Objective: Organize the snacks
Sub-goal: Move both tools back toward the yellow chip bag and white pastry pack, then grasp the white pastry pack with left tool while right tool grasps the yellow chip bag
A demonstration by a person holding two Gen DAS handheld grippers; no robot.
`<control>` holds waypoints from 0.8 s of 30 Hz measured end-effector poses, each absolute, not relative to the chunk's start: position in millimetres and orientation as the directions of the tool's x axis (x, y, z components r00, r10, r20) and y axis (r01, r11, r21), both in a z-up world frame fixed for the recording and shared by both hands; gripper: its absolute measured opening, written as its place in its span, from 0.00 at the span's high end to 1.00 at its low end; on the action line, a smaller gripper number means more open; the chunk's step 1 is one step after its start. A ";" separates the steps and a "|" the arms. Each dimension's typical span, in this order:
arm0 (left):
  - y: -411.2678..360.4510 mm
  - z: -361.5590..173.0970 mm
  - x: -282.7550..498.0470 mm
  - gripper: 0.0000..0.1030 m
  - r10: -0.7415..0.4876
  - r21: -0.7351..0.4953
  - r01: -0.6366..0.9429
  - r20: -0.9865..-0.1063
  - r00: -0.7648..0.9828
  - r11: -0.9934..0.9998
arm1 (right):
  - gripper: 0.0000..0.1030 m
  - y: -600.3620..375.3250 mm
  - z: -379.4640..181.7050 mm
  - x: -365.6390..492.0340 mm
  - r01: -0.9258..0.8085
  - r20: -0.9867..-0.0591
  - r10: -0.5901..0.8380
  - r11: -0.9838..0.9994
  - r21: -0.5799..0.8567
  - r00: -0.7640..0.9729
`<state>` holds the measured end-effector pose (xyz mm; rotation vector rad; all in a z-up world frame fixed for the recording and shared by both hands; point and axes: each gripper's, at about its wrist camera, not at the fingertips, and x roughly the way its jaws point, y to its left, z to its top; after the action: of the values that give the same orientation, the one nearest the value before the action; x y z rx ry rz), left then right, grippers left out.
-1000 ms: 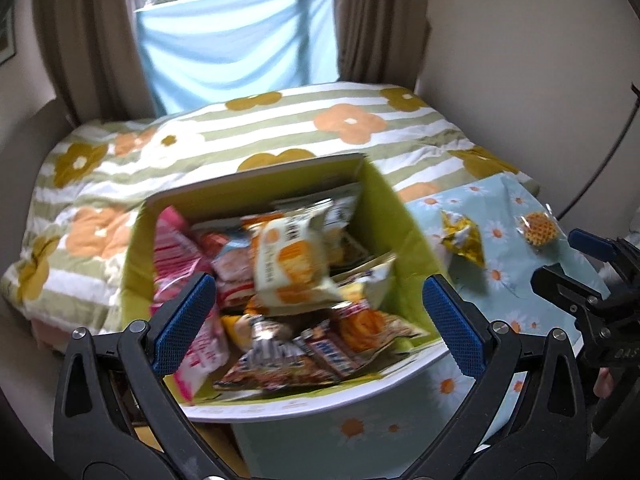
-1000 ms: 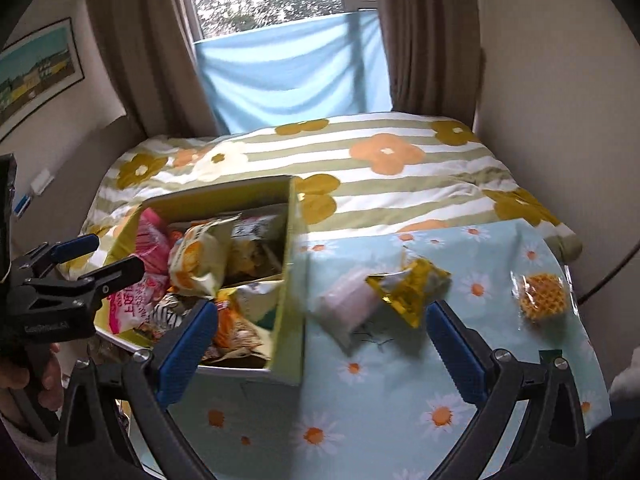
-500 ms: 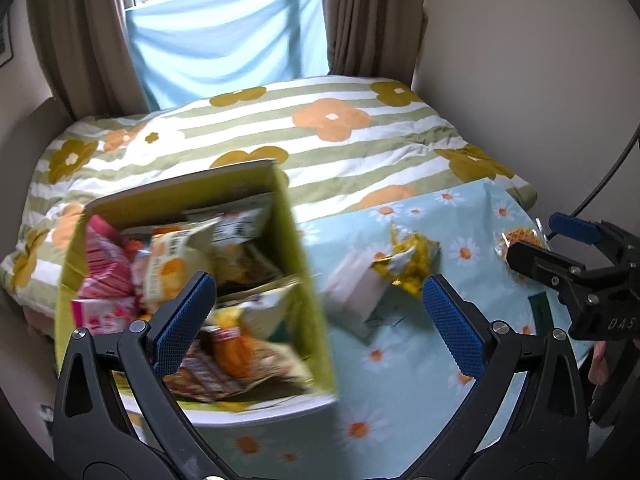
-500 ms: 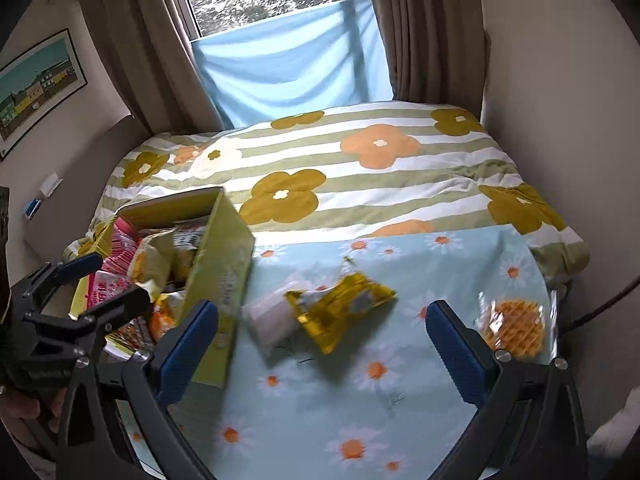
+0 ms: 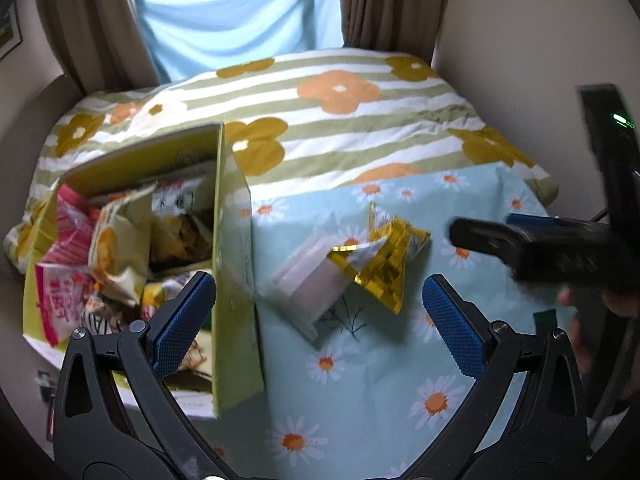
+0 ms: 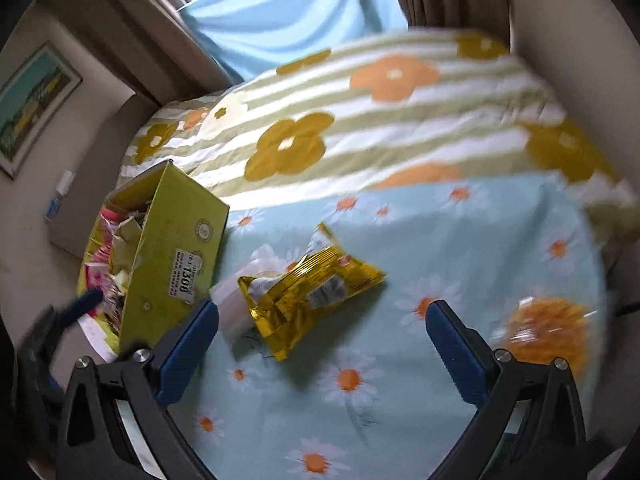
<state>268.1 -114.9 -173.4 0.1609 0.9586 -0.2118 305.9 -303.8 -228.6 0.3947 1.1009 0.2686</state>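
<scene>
With both my left gripper (image 5: 318, 318) and right gripper (image 6: 320, 338) spread wide and empty, I judge it best to pinch the gold snack packet (image 6: 310, 294), lying on the daisy cloth (image 6: 460, 248) just beside the yellow-green box (image 6: 176, 256), across its middle.

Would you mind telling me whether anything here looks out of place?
Three snacks lie loose on the daisy cloth outside the yellow box: a gold packet overlapping a pale packet, and a waffle pack apart.
</scene>
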 end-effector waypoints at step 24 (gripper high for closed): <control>-115.7 -197.8 292.3 0.00 -0.070 0.096 0.280 -0.846 0.529 0.955 | 0.39 -293.9 -317.1 350.5 0.302 -0.750 0.570 0.689 0.659 0.336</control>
<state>292.3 -115.7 -197.8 0.2317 0.9940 -0.2108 350.5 -293.9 -317.1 0.8474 1.2558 0.2047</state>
